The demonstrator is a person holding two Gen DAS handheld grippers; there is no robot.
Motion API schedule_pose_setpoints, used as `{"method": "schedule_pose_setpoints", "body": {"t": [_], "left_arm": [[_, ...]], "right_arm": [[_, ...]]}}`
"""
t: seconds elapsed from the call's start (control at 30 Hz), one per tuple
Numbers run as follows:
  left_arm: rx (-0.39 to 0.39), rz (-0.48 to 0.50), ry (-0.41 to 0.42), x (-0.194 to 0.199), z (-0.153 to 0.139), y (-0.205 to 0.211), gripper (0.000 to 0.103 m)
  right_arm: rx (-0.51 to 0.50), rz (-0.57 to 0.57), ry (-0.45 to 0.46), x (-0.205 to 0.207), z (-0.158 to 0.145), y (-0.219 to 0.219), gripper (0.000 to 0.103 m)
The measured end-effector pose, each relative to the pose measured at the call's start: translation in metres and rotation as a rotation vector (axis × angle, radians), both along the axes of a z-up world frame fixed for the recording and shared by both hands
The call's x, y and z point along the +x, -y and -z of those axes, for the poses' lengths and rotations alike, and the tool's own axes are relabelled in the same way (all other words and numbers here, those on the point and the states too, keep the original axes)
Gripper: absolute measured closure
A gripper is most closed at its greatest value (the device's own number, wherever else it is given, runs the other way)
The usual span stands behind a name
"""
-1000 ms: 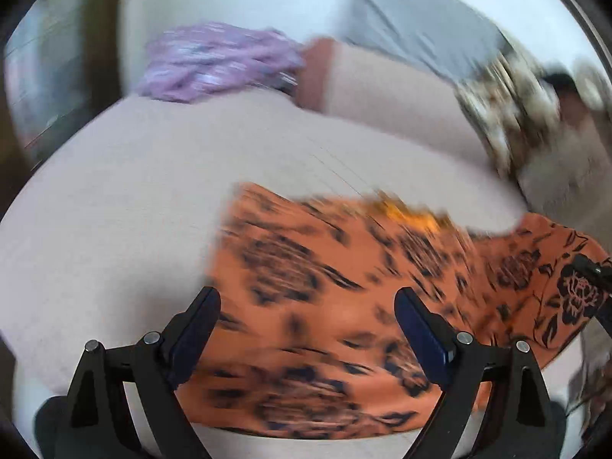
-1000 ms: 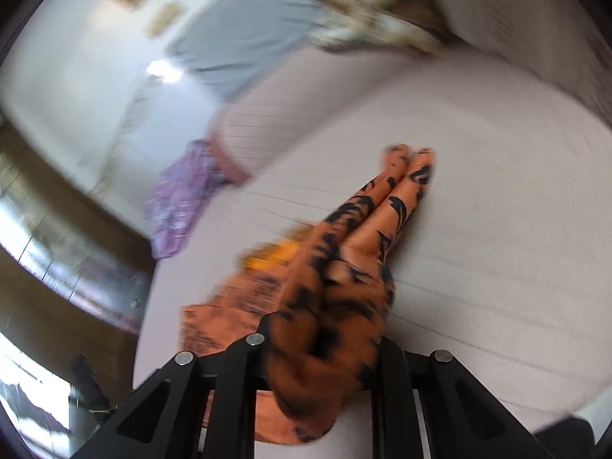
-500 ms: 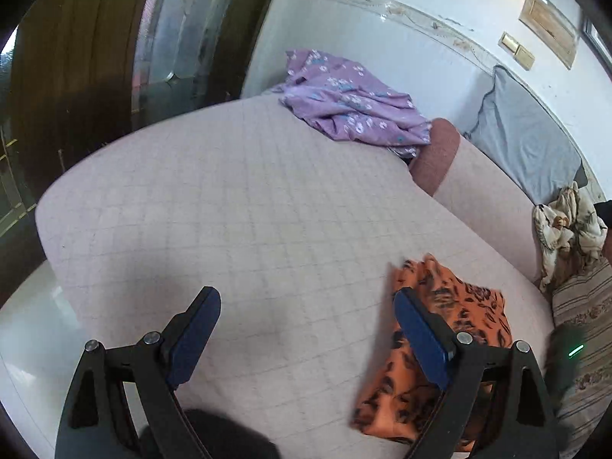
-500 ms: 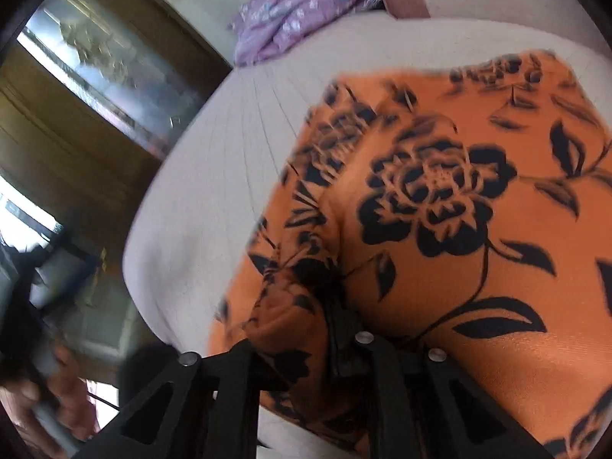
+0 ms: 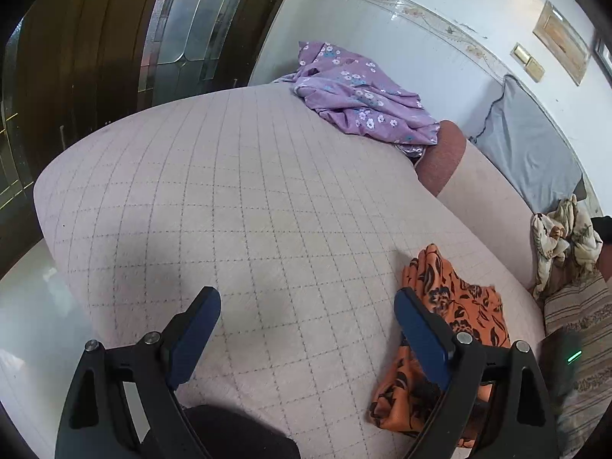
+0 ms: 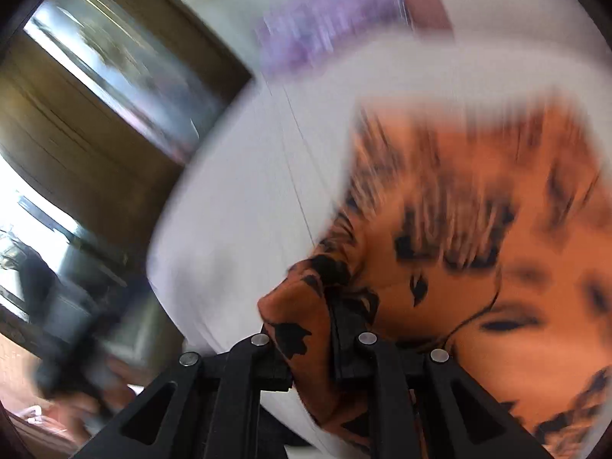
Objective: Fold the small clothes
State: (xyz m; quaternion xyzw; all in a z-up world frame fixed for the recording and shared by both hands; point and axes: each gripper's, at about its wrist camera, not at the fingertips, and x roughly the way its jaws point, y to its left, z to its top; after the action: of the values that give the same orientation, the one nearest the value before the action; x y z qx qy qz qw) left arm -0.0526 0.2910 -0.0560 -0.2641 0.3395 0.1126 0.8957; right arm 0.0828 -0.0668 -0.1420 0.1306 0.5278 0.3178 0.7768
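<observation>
- Left wrist view: We saw the left gripper [image 5: 306, 329] with its blue-padded jaws spread wide and nothing between them, above bare quilt. A second earlier the orange garment [image 5: 455, 306] had filled the lower frame in front of this gripper; it now lay bunched at the lower right, partly behind the right-hand finger. We judged that the cloth had been carried aside, so folding had not yet begun.
- Left wrist view, materials: The quilted bed cover [image 5: 229, 210] was pale pink, matte, with a stitched grid. The orange garment looked thin and limp, printed with black flowers. A crumpled purple floral cloth [image 5: 363, 103] lay at upper centre, and a grey pillow [image 5: 531, 153] leant at the upper right.
- Right wrist view: The right gripper [image 6: 311, 344] was clamped on a gathered fold of the orange garment [image 6: 478, 229], which spread over the right half of the frame, heavily blurred. Half a second earlier the print had been sharp.
</observation>
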Motion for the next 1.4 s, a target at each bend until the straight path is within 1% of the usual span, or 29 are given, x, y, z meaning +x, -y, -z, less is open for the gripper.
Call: {"method": "schedule_pose_setpoints", "body": {"t": [0.03,0.1,0.17,0.23,0.27,0.3,0.33,0.37,0.4,0.43,0.47,0.53,0.63,0.73,0.8,0.83,0.87,0.9,0.93,0.97,1.0,1.03,1.07,1.1,1.13,1.2,1.27,1.33,1.4], "left_arm": [[0.007,0.007,-0.001,-0.001,0.000,0.001,0.010],[0.017,0.017,-0.003,-0.001,-0.001,0.004,0.010],[-0.004,0.041,-0.012,0.003,-0.001,0.009,0.010],[-0.023,0.079,-0.008,0.005,-0.002,0.018,0.010],[-0.014,0.099,-0.009,0.006,-0.004,0.024,0.010],[-0.003,0.113,-0.007,0.007,-0.005,0.028,0.010],[0.005,0.130,-0.005,0.008,-0.007,0.034,0.010],[0.009,0.135,-0.010,0.009,-0.008,0.037,0.010],[0.012,0.134,-0.015,0.009,-0.008,0.039,0.010],[0.012,0.131,-0.018,0.009,-0.009,0.040,0.010],[0.010,0.121,-0.025,0.009,-0.009,0.041,0.010],[0.004,0.108,-0.035,0.008,-0.011,0.042,0.010],[0.019,0.125,-0.034,0.007,-0.016,0.052,0.010],[0.063,0.210,-0.034,0.012,-0.020,0.080,0.010],[0.080,0.271,-0.060,0.019,-0.015,0.101,0.010],[0.087,0.309,-0.085,0.025,-0.008,0.112,0.010],[0.112,0.341,-0.123,0.031,0.002,0.122,0.010],[0.146,0.352,-0.168,0.036,0.011,0.128,0.010],[0.201,0.339,-0.232,0.042,0.024,0.130,0.012],[0.237,0.309,-0.275,0.045,0.033,0.127,0.014],[0.243,0.260,-0.332,0.047,0.046,0.116,0.014],[0.196,0.242,-0.357,0.046,0.054,0.105,0.014],[0.107,0.222,-0.364,0.043,0.059,0.092,0.014],[0.078,0.211,-0.358,0.041,0.057,0.087,0.014],[0.079,0.203,-0.347,0.039,0.052,0.087,0.014],[0.148,0.207,-0.307,0.037,0.034,0.097,0.014],[0.202,0.236,-0.239,0.037,0.012,0.112,0.014],[0.220,0.269,-0.188,0.038,-0.004,0.125,0.014],[0.232,0.325,-0.121,0.045,-0.020,0.143,0.014]], "right_arm": [[-0.004,-0.008,0.005,-0.004,0.008,-0.001,0.087],[-0.003,-0.013,0.035,-0.010,0.008,-0.001,0.086],[0.003,-0.021,0.031,-0.010,0.005,0.002,0.086],[-0.005,-0.026,0.042,0.000,0.001,-0.007,0.083],[0.004,-0.021,0.049,-0.004,0.001,-0.004,0.079],[0.018,-0.017,0.052,-0.007,0.001,0.001,0.072],[0.038,-0.018,0.056,-0.013,0.002,0.001,0.068],[0.056,-0.025,0.064,-0.020,0.002,-0.002,0.054],[0.070,-0.035,0.070,-0.021,0.001,-0.007,0.037],[0.097,-0.067,0.078,-0.028,0.000,-0.009,0.032],[0.109,-0.088,0.088,-0.033,-0.002,-0.010,0.029],[0.132,-0.095,0.110,-0.043,-0.005,-0.006,0.029],[0.219,-0.041,0.082,-0.049,-0.005,0.019,0.030],[0.253,0.007,0.098,-0.057,-0.010,0.049,0.030],[0.268,0.042,0.114,-0.061,-0.013,0.066,0.029],[0.276,0.064,0.119,-0.063,-0.013,0.078,0.029],[0.284,0.093,0.120,-0.065,-0.013,0.091,0.029],[0.292,0.111,0.118,-0.065,-0.014,0.101,0.029],[0.307,0.136,0.110,-0.067,-0.012,0.115,0.029],[0.315,0.153,0.103,-0.066,-0.012,0.123,0.029],[0.328,0.177,0.095,-0.067,-0.010,0.134,0.029],[0.339,0.190,0.089,-0.065,-0.011,0.143,0.029],[0.353,0.202,0.080,-0.064,-0.009,0.151,0.029],[0.362,0.209,0.072,-0.062,-0.012,0.153,0.029],[0.382,0.222,0.061,-0.062,-0.009,0.158,0.029],[0.416,0.233,0.052,-0.060,-0.007,0.165,0.029],[0.432,0.230,0.059,-0.060,-0.008,0.169,0.029],[0.449,0.227,0.071,-0.063,-0.013,0.174,0.029],[0.461,0.234,0.081,-0.064,-0.017,0.181,0.029]]}}
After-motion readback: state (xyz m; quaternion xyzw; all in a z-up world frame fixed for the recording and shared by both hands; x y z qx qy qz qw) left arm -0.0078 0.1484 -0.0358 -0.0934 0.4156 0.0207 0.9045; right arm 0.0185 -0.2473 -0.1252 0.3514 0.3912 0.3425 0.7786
